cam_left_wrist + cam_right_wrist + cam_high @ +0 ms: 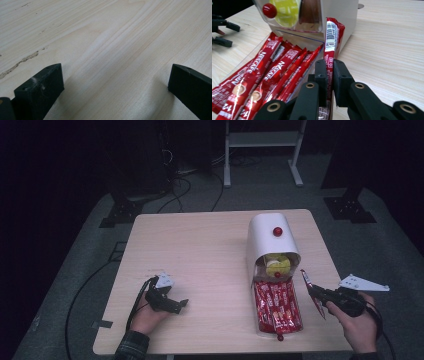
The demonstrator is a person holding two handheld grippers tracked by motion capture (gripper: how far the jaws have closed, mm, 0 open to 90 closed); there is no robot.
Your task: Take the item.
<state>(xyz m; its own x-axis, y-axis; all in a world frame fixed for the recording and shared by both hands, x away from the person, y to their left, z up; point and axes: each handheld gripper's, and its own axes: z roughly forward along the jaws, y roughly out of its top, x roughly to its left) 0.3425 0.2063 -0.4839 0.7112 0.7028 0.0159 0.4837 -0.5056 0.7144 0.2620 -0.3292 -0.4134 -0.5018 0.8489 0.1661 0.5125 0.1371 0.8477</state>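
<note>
A white dispenser box (265, 232) with a red knob (277, 231) stands at the table's right of centre. Its clear drawer (257, 320) is pulled out toward me and holds several red Nescafe sachets (276, 307) (262, 75). My right gripper (314, 291) (330, 65), just right of the drawer, is shut on one red sachet (306, 279) (331, 32), which stands upright between the jaws beside the box. My left gripper (181, 306) (116, 70) rests low over bare wood at the front left, open with nothing between its jaws.
Yellow capsules (277, 262) (285, 10) sit behind a clear flap with a small red knob (269, 10). The table (200, 250) ends close behind the box and right of my right hand. A white metal frame (262, 140) and cables lie on the floor beyond.
</note>
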